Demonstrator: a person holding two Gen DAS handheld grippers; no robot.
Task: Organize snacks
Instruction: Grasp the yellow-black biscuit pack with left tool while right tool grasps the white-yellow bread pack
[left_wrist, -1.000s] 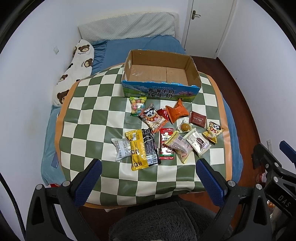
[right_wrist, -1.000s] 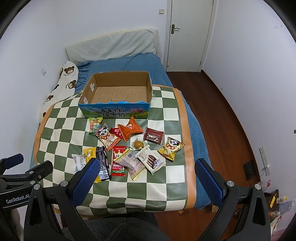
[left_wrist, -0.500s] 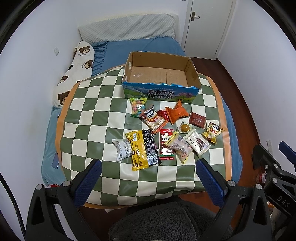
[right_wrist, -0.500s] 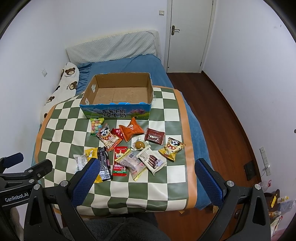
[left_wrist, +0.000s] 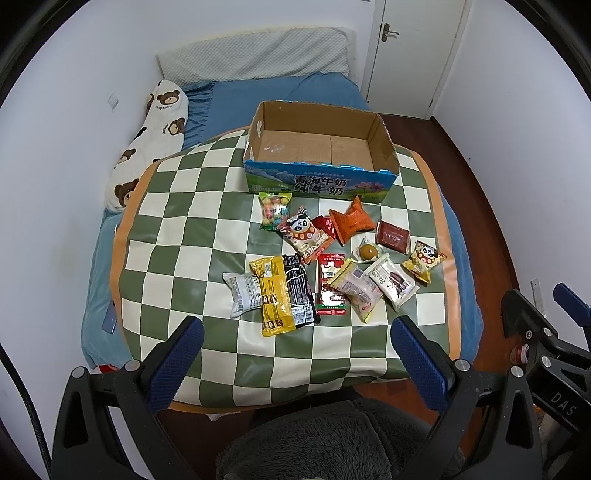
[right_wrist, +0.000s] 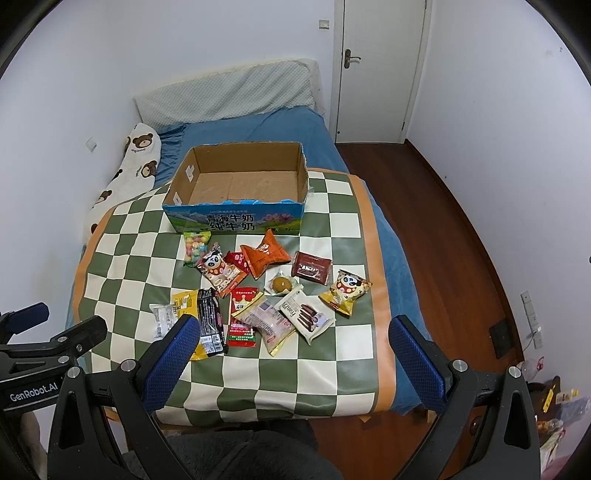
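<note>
Snacks (left_wrist: 325, 258) are being shown scattered on the green-and-white checkered cloth (left_wrist: 184, 229), just in front of the cardboard box (left_wrist: 321, 155), whose brown floor is being left bare. In the right wrist view, the yellow packet (right_wrist: 184, 306) and the clear packet (right_wrist: 162, 319) are being partly hidden behind that gripper's near blue pad, and the black packet (right_wrist: 210, 317) is being overlapped at its lower edge. Small print on most wrappers is being rendered too blurred to read. The near edge of the cloth is being cut off by grey fleece clothing (left_wrist: 332, 439) at the bottom of both views.

The left gripper (left_wrist: 295, 354) is being held above the near edge of the cloth, its fingers spread wide with nothing between them. The right gripper (right_wrist: 291, 352) is being held likewise, fingers parted and empty, angled toward the snacks. Each gripper is being glimpsed at the edge of the other's view.
</note>
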